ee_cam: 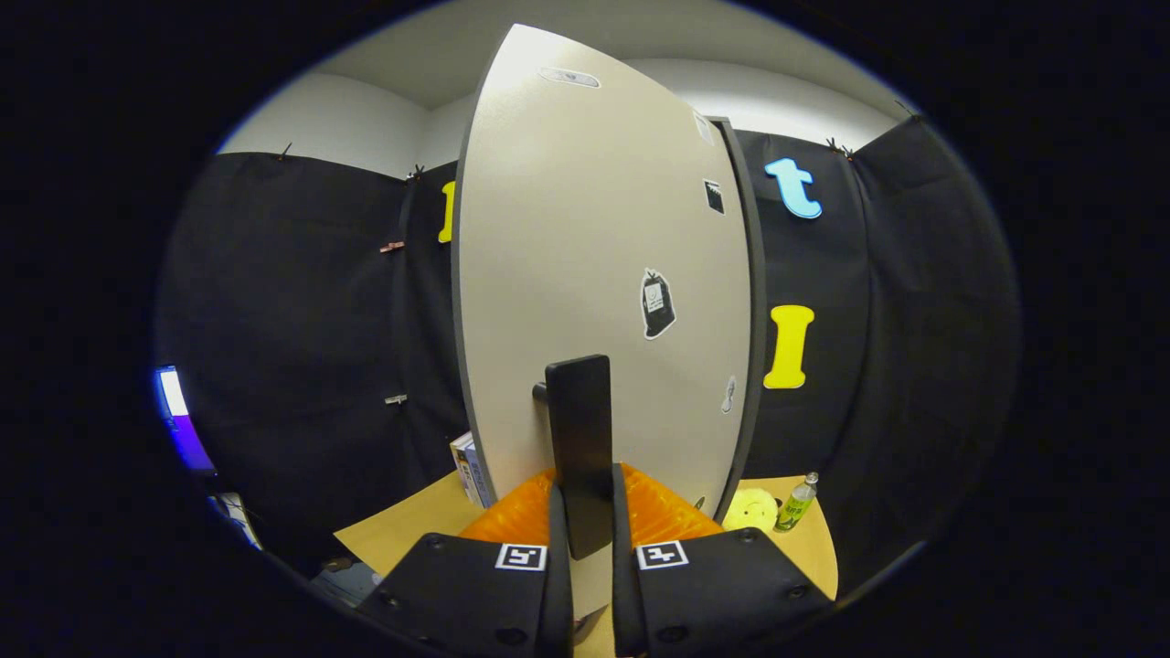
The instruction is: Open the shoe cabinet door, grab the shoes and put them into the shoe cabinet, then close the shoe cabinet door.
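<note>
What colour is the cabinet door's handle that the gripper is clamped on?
The flat upright handle on the pale beige cabinet door is black; the gripper view shows it best.

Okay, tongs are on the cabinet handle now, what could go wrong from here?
The tongs pinch only the lower end of the black door handle, so they may slip off during the swing. The cabinet door could also sweep into the boxes or the green bottle standing beside it.
</note>
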Available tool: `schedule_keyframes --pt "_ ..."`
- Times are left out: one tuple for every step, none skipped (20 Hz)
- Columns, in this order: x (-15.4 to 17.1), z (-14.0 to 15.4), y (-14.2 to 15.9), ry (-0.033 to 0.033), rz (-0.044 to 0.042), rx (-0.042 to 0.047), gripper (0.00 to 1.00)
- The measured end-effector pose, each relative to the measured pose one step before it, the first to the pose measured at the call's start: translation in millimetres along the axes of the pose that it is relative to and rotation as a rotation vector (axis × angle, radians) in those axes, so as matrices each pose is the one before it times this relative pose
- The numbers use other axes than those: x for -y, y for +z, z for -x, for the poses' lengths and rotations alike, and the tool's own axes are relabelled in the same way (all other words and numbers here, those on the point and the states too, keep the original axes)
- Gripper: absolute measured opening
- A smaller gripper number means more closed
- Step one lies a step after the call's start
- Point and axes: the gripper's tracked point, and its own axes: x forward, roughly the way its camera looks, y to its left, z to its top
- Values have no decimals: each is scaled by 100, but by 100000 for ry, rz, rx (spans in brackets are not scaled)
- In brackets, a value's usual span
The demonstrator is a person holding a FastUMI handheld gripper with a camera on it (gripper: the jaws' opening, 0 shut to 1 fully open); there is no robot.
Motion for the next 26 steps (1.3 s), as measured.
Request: schedule_keyframes --pt "655 455 -94 -2073 -242 -210 21" --pt "775 605 -62 -2594 106 -233 21" --pt "930 483 12 -3560 111 -54 21" --pt "986 558 63 -3938 -154 -11 20" --pt "798 603 -41 -3453 -361 69 20" --pt "903 813 105 -3710 128 910 20" --pt "1089 577 399 -4201 474 1397 20" --pt "1090 676 450 -4158 517 1815 20" --pt "993 659 509 -3778 224 2074 20" --pt "1020 744 459 -3440 239 2087 20" --pt "1320 857 240 -3345 499 1814 20" --pt "1054 546 352 -3229 587 1372 20" --pt "337 533 22 -2488 72 1016 20" --pt "214 323 -164 -1913 -91 -35 19" --pt "95 241 -264 -1568 -186 -664 20" --pt "-243 162 -255 -1302 -262 -873 20" --pt "-248 68 -200 -662 -231 -428 20" --pt "-669 59 -291 -245 -363 -526 20" --pt "-930 23 -298 74 -467 -568 20" --pt "-1260 -150 -431 503 -99 -925 20" --pt "-1491 -233 -854 800 148 -2055 20" --pt "-1363 -93 -718 693 -76 -990 20" --pt "-1353 -332 -667 512 -109 -884 20" --pt "-1384 -250 -955 730 30 -1306 20" --pt "-1460 -243 -1162 782 -27 -893 20" --pt "-1530 -290 -1178 1660 -79 -671 20"
